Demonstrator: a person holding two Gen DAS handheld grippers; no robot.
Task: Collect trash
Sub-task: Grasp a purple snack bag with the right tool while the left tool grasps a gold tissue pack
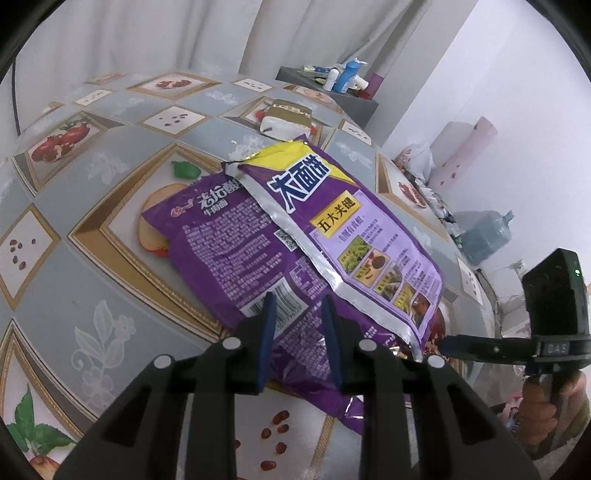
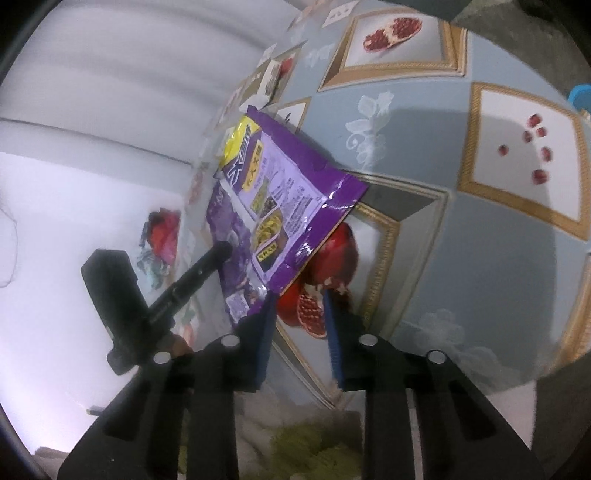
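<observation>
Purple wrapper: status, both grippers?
Left gripper open, over purple wrapper. Right gripper open at wrapper's corner. Wrapper flat on table. Nothing blocking.

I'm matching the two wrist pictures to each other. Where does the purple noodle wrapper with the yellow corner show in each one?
Left wrist view: the purple wrapper lies centre frame on the table, just beyond the open left gripper.
Right wrist view: the same wrapper sits centre-left, seen rotated, its lower corner near the right gripper.
Shared landmark: the pomegranate-print tablecloth.

White curtains, white wall, pomegranate-print tablecloth, grey cabinet.
</observation>
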